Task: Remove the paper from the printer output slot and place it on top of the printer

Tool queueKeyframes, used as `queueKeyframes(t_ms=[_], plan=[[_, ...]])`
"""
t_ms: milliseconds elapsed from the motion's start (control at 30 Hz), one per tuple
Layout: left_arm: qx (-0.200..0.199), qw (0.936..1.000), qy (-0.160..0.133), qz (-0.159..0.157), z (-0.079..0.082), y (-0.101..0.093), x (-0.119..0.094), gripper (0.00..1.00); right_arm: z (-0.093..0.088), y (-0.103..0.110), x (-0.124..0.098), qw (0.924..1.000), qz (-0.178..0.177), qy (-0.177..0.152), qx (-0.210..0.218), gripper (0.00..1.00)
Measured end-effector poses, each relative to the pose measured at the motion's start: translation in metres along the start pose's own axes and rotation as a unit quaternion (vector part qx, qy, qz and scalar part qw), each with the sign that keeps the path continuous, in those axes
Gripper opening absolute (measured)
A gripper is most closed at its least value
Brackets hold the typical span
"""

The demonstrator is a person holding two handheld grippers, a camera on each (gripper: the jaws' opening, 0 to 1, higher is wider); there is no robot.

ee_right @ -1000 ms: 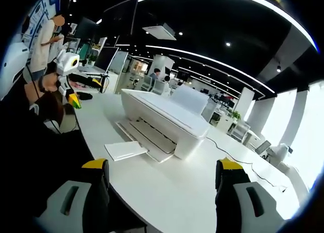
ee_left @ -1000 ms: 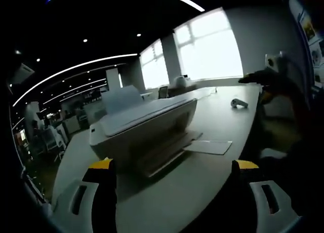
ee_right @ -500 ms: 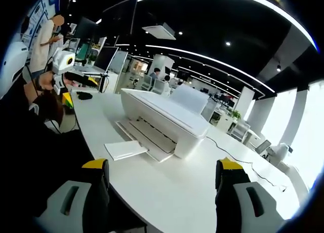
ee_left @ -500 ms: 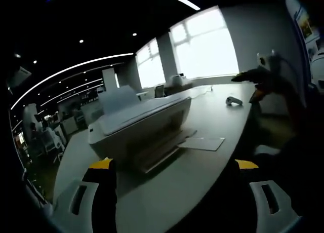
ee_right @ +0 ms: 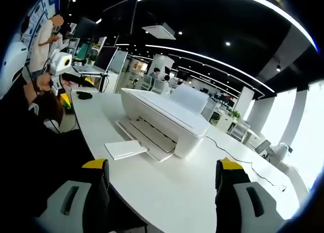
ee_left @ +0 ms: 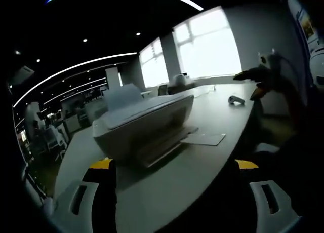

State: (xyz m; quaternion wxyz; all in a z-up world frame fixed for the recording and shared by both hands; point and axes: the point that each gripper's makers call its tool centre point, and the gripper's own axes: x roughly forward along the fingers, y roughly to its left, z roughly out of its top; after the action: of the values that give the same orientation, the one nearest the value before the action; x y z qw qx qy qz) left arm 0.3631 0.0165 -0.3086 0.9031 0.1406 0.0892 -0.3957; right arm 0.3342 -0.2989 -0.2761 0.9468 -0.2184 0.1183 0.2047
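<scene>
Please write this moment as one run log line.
left gripper: open, empty | right gripper: open, empty | paper: in printer output tray | stage: approach

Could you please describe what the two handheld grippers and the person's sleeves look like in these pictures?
The left gripper has two broad pale grey jaws with slotted cut-outs, dark inner faces and yellow tips. The right gripper is built the same: grey slotted shells, black inner faces, yellow caps. In the right gripper view, the left gripper carries a white housing and yellow tips. The person's sleeve is dark.
</scene>
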Motion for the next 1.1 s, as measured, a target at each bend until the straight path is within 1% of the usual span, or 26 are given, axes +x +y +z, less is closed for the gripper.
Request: queueKeyframes(t_ms=[733,1100], plan=[[-0.002,1.0,-0.004,0.0,0.0006,-0.0019,-0.001,0.97,0.0019,0.0015,-0.0012,1.0,-0.001,-0.001,0.0,0.82],[-0.006,1.0,-0.006,-0.006,0.0014,-0.0054,0.0014,0.97,0.0034,0.0015,-0.0006,1.0,-0.001,-0.002,0.0,0.82]])
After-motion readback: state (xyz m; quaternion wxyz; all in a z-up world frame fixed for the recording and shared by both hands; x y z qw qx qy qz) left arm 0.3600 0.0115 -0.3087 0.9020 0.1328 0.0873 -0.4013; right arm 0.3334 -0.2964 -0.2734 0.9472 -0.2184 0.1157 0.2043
